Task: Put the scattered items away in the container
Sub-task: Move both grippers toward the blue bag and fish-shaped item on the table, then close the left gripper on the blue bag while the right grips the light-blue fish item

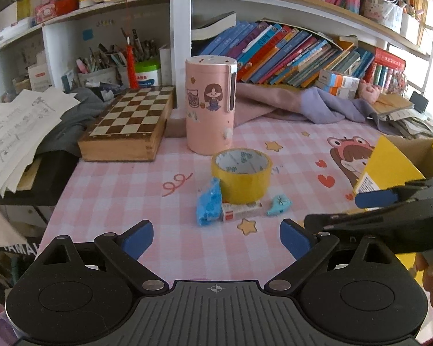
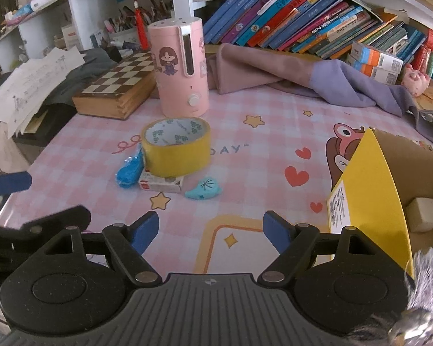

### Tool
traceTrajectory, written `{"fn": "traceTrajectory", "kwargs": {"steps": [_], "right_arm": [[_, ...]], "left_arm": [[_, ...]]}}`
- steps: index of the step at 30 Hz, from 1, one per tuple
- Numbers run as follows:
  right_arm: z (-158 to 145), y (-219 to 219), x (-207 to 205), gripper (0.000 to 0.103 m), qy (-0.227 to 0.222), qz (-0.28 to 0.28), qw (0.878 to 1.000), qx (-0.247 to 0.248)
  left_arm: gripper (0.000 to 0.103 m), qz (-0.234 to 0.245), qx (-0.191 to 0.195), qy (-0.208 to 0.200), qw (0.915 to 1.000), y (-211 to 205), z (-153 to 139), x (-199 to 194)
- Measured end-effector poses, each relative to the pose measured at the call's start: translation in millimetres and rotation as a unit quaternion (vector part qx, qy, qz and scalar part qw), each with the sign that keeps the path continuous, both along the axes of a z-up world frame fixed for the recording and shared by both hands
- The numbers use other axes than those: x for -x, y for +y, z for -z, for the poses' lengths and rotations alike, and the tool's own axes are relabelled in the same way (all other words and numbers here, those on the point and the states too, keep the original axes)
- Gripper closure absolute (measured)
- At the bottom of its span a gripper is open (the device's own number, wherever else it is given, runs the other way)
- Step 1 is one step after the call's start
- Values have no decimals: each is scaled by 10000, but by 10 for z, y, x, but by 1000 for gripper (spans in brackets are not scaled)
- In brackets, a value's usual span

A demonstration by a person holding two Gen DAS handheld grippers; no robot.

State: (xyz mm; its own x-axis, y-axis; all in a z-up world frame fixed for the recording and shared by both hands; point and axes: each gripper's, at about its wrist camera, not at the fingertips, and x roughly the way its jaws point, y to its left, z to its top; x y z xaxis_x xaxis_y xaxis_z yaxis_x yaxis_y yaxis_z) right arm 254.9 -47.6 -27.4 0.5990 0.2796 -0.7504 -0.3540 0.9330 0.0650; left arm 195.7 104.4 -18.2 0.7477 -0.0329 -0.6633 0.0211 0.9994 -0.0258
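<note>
1. The landmark is the yellow tape roll (image 2: 176,147) on the pink checked tablecloth (image 2: 259,173). It stands on its edge ring, with its hole facing up, partly on top of a small white and red box (image 2: 161,185).
2. A crumpled blue wrapper (image 2: 130,170) lies touching the left side of the tape roll.
3. A little light-blue shell-shaped thing (image 2: 203,191) lies just to the right of the tape roll, near the small box.
4. The yellow cardboard box (image 2: 369,190), which looks like the container, stands well to the right of the tape roll. It is open at the top.
5. One small pale cube (image 2: 423,214) sits inside that box already. So a bit of the tidying looks done.
6. Four things near the tape roll are still out on the cloth: the roll, the small box, the wrapper and the shell thing. Most of the job looks left to do.
7. The left gripper (image 1: 216,240) has its fingers wide apart and holds nothing. It is in front of the tape roll, not touching it.
8. The right gripper (image 2: 210,232) also has its fingers apart and empty. It is in front of the tape roll, nearer the yellow box.
</note>
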Motion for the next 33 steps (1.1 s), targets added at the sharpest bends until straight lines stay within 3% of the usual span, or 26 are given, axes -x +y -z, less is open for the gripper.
{"fn": "traceTrajectory", "kwargs": {"steps": [14, 21, 26, 33], "right_arm": [[240, 152, -453, 34, 289, 86, 9995, 109], [355, 230, -626, 45, 410, -9, 9990, 151], [424, 264, -705, 46, 504, -95, 9986, 142], [497, 336, -784, 49, 515, -214, 9982, 202]], "left_arm": [[13, -63, 303, 318, 9990, 182, 245, -541], [33, -46, 594, 612, 9963, 257, 434, -800], [41, -44, 765, 739, 9943, 315, 530, -918], [60, -23, 816, 929, 9923, 315, 647, -1013]]}}
